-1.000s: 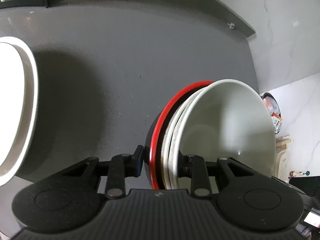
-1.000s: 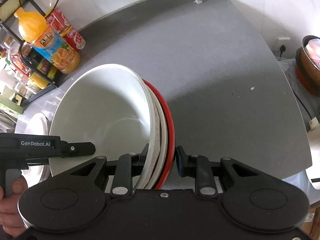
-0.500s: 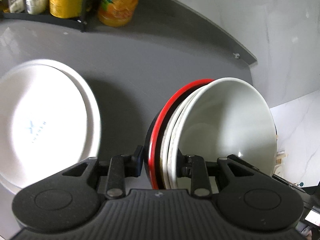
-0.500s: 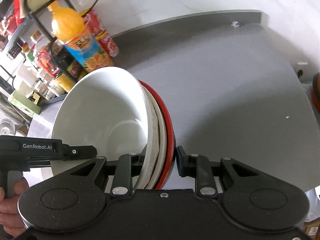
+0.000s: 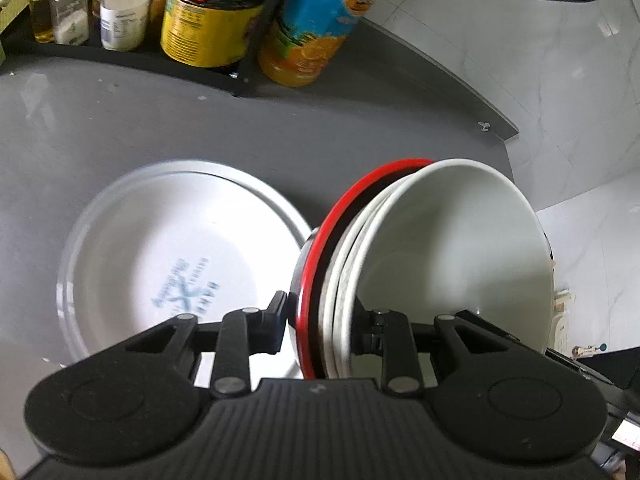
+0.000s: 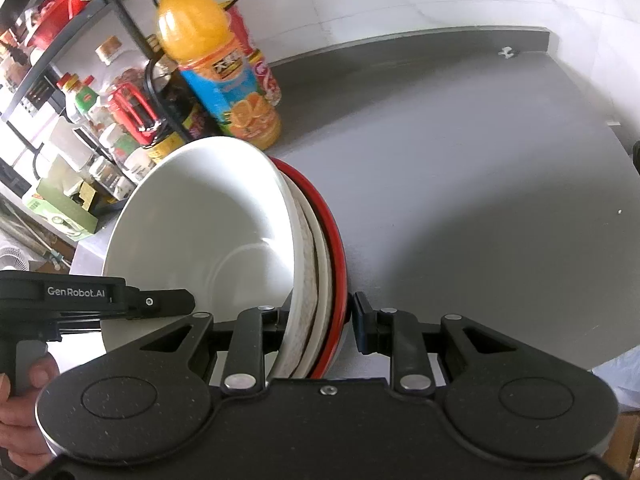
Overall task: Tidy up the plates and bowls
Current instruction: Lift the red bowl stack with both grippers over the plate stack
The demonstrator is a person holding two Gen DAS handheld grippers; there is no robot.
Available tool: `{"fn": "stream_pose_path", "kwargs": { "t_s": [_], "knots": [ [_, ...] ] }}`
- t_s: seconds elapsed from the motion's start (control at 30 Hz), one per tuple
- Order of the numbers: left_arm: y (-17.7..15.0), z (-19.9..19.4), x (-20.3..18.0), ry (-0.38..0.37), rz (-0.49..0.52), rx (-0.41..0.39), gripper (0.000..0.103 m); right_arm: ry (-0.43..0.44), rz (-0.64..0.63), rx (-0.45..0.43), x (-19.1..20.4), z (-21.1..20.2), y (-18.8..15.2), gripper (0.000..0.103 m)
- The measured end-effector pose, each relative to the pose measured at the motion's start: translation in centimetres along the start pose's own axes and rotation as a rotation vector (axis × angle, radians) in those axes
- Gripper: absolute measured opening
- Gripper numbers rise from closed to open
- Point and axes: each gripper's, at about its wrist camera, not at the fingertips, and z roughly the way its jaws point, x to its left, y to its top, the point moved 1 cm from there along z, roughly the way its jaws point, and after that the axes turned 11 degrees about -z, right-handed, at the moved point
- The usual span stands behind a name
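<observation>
Currently, left wrist view: my left hand-held gripper [image 5: 316, 330] is clamped across the rims of a nested stack of bowls [image 5: 400, 264], held on edge above the grey table [image 5: 240, 128]. One finger presses the dark outer wall of the red-rimmed bowl [image 5: 340, 216]; the other sits inside the white top bowl [image 5: 448, 248]. A white plate [image 5: 168, 256] lies flat on the table just left of the stack, blue print at its centre; it looks like two plates stacked, but blur prevents certainty. A condiment rack [image 5: 132, 48] and an orange juice bottle [image 5: 316, 36] stand at the back edge, well apart from the stack. Right wrist view: my right hand-held gripper [image 6: 318, 326] straddles the same stack from the opposite side. The left finger is against the white bowl's inner wall; a visible gap separates the right finger from the red rim, so I judge it parted rather than clamping. The juice bottle stands behind the stack, and a hand [image 6: 20, 400] holds the other gripper's handle at lower left. Handling notes: the stack is probably ceramic, therefore stiff, heavy for a rim pinch, glazed and slippery, and liable to chip if knocked. Nested bowls may slide apart when tilted. Best hold is across all rims together, close to the bottom edge, with the second gripper opposite sharing the load.
</observation>
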Motion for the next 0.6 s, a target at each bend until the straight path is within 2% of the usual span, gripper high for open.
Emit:
{"fn": "stream_pose_path", "kwargs": {
  "t_s": [0.6],
  "knots": [
    [4.2,-1.5,7.2,-0.007,0.04,0.05,0.028,-0.044,0.036,0.026,7.8,2.9,-0.2,0.025]
  ]
}}
